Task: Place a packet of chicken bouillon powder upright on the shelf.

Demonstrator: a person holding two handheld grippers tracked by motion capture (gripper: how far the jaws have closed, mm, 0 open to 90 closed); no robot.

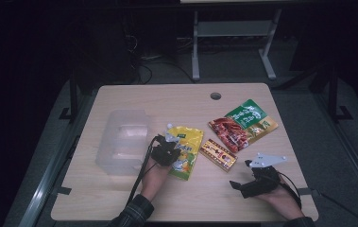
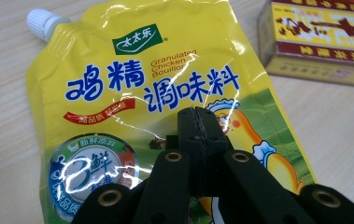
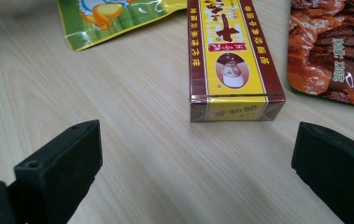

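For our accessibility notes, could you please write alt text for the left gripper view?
A yellow spouted pouch of chicken bouillon lies flat on a wooden table, with the left gripper closed above its lower half. A yellow and maroon box sits at upper right.

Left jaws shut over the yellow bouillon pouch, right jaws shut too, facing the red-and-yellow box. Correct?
Not quite. The right gripper is open: the right gripper view shows its jaws wide apart, with the red-and-yellow box ahead of them. The left gripper is shut over the yellow bouillon pouch, as you said.
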